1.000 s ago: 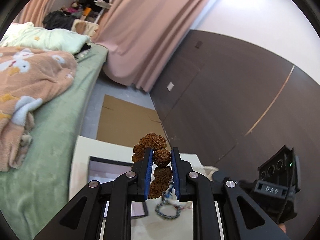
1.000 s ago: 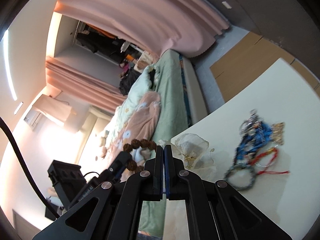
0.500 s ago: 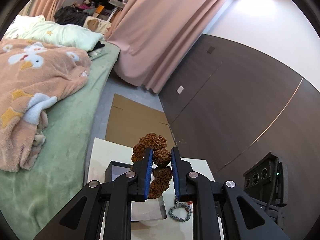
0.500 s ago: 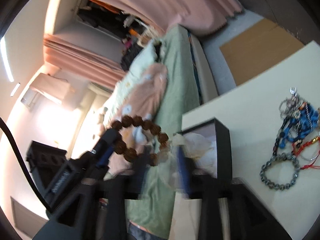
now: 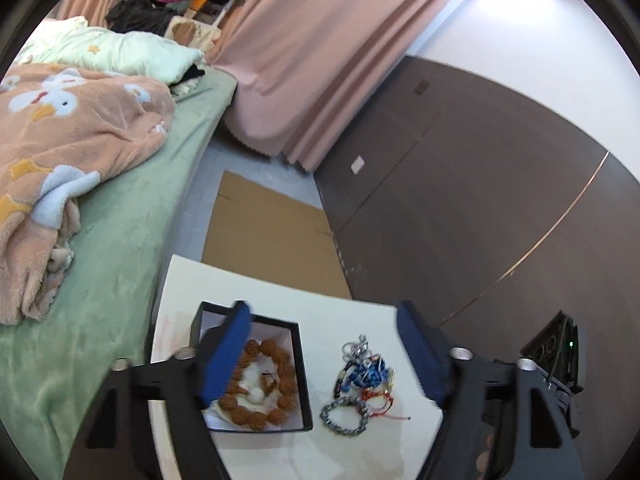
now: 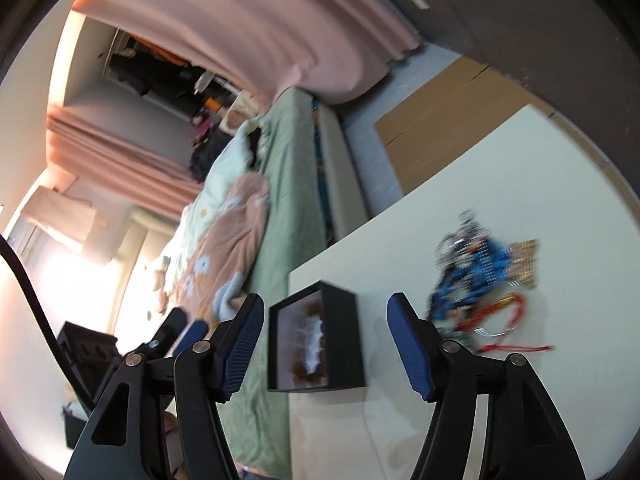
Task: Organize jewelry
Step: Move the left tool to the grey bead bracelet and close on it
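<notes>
A brown bead bracelet point(image 5: 276, 364) lies inside a black box point(image 5: 302, 376) lined with white paper, on a cream table point(image 5: 280, 296). My left gripper point(image 5: 324, 356) is open and empty above the box and table. To the right of the box lies a pile of jewelry point(image 5: 362, 376) with blue, red and silver pieces and a grey bead bracelet point(image 5: 344, 416). In the right wrist view, my right gripper point(image 6: 326, 344) is open and empty above the box point(image 6: 340, 340), with the jewelry pile point(image 6: 480, 280) to its right.
A bed with a green sheet point(image 5: 132, 248) and a peach blanket point(image 5: 60, 128) borders the table's left side. Flat cardboard point(image 5: 268, 236) lies on the floor beyond the table. A dark wall panel point(image 5: 480, 200) and pink curtains point(image 5: 320, 60) stand behind.
My left gripper opened and let go of the brown bead bracelet, which now lies in the black box. My right gripper opened too. Both views have shifted over the table.
</notes>
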Demonstrator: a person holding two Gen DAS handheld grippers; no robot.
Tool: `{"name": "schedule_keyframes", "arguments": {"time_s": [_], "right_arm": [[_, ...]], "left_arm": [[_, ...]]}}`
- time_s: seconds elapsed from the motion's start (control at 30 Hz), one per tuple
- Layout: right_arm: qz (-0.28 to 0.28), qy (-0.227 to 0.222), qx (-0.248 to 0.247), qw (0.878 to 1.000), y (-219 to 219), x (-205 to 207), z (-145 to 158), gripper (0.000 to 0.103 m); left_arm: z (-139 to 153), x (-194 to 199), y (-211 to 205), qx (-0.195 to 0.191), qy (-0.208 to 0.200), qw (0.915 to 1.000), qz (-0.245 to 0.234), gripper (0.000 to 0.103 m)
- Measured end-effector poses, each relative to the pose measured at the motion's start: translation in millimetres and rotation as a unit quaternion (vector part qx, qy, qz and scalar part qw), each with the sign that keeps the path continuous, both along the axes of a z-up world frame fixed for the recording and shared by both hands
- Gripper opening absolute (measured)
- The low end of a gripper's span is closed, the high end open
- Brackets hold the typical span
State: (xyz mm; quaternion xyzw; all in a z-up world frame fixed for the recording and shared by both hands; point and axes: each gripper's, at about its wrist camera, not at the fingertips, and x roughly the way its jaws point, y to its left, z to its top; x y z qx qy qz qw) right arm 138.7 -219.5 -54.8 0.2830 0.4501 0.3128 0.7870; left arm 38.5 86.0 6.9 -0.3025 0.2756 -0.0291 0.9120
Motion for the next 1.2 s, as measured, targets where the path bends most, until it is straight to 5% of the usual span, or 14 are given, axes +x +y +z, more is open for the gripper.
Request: {"name": "schedule_keyframes", "arguments": {"time_s": [0.37, 0.67, 0.83, 1.2], "right_arm": [[-0.034, 0.001, -0.048, 0.998, -42, -3, 7, 0.065], [-0.045, 0.025, -0.076, 0.996, -62, -2, -3, 0.065], [-0.060, 0.044, -0.079, 0.994, -75, 2, -8, 0.065], [-0.069, 0.067, -0.084, 0.992, -87, 9, -13, 0.065]], "left_arm": [[-12, 14, -51, 0.054, 0.022, 0.9962, -0.065, 0.079], [-34, 26, -95, 0.106, 0.055, 0.9856, -0.120, 0.059], [-51, 38, -110, 0.131, 0.092, 0.9771, -0.140, 0.047], [-82, 54, -144, 0.184, 0.144, 0.9540, -0.188, 0.042]]}}
